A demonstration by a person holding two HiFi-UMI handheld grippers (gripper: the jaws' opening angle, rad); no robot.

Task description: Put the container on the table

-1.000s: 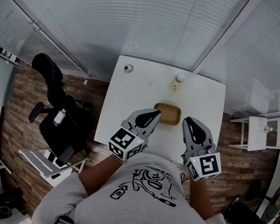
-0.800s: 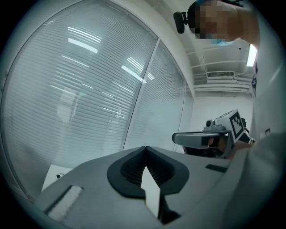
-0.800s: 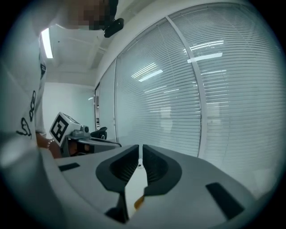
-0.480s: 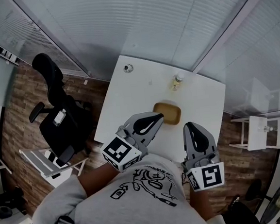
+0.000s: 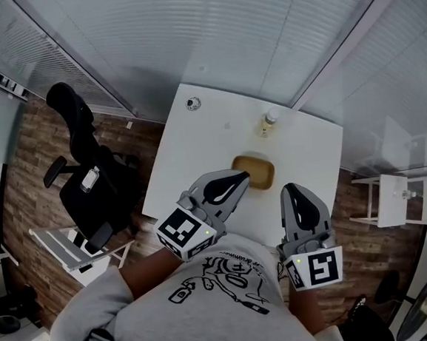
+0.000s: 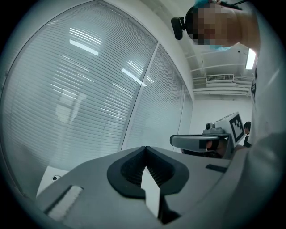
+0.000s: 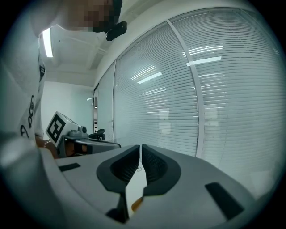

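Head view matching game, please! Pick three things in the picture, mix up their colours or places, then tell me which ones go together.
Things:
1. container
2. bottle
3. office chair

Colours and places:
A. black, standing beside the table
B. brown, in the middle of the table
C. small, near the table's far edge

Pairs: 1-B, 2-C, 3-A

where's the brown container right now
In the head view the brown container sits on the white table, right of its middle, just beyond the left gripper tip, with the small bottle farther back.
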